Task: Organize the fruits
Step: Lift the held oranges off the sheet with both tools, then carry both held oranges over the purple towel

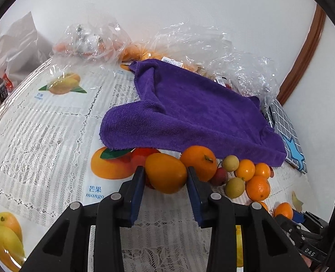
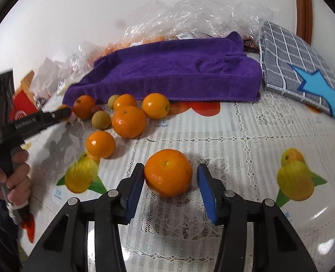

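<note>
Left gripper [image 1: 165, 176]: fingers [image 1: 138, 181] closed on oval orange fruit [image 1: 165, 172], at front of fruit pile [image 1: 246, 176] by purple towel [image 1: 190, 111] edge, on bench [image 1: 42, 136]. Right gripper [image 2: 170, 181]: fingers [image 2: 134, 187] wide, round mandarin [image 2: 168, 172] between them on bench w/ left pad touching, right pad apart. Grey checked cloth w/ blue star [image 2: 303, 68] beside towel; clear plastic bags [image 1: 201, 45] behind.

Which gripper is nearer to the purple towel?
Left. The left gripper has its fingers around an orange fruit right at the front edge of the purple towel. The right gripper brackets a lone mandarin farther out on the tablecloth.
</note>
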